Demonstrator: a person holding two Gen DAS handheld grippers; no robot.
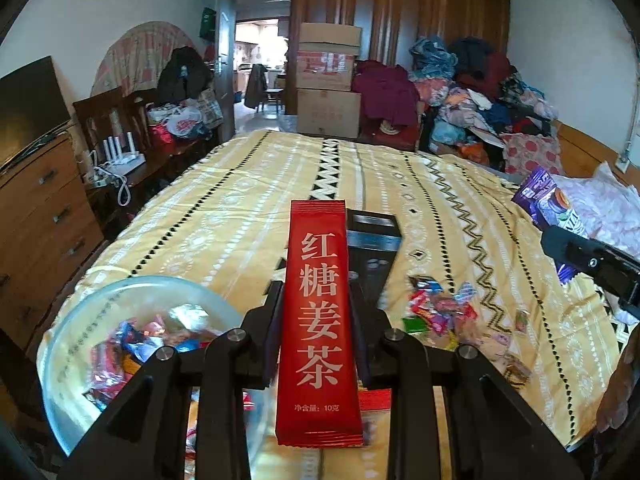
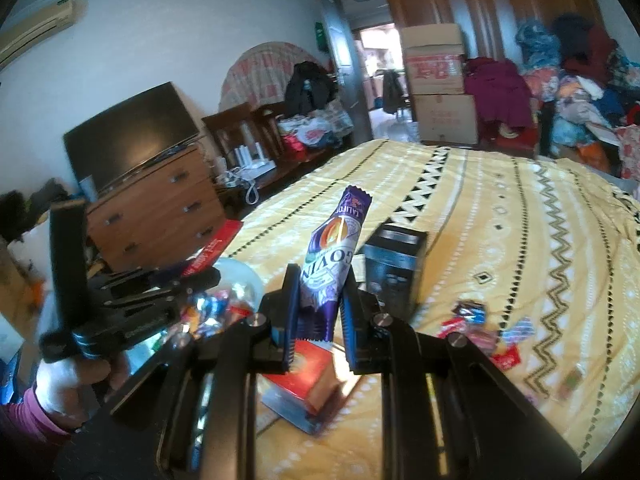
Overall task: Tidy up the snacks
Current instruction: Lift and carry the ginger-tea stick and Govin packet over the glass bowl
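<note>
A long red sachet with white characters (image 1: 316,320) stands upright between the pads of my left gripper (image 1: 316,286), which is shut on it. A purple snack packet (image 2: 332,264) is pinched in my right gripper (image 2: 320,280), held above the bed. A glass bowl (image 1: 132,280) with several wrapped sweets sits low on the left. Loose wrapped sweets (image 1: 436,312) lie on the yellow patterned bedspread (image 1: 240,208). A black box (image 1: 374,236) stands behind the sachet. In the right wrist view a red box (image 2: 308,376) lies under the fingers, and the left gripper (image 2: 200,276) holds the red sachet (image 2: 216,248).
A wooden dresser (image 2: 160,216) with a dark screen (image 2: 132,132) stands left of the bed. Stacked cardboard boxes (image 1: 328,80) and a heap of clothes (image 1: 480,92) fill the far side. A hand in a pink sleeve (image 2: 24,412) holds the left gripper.
</note>
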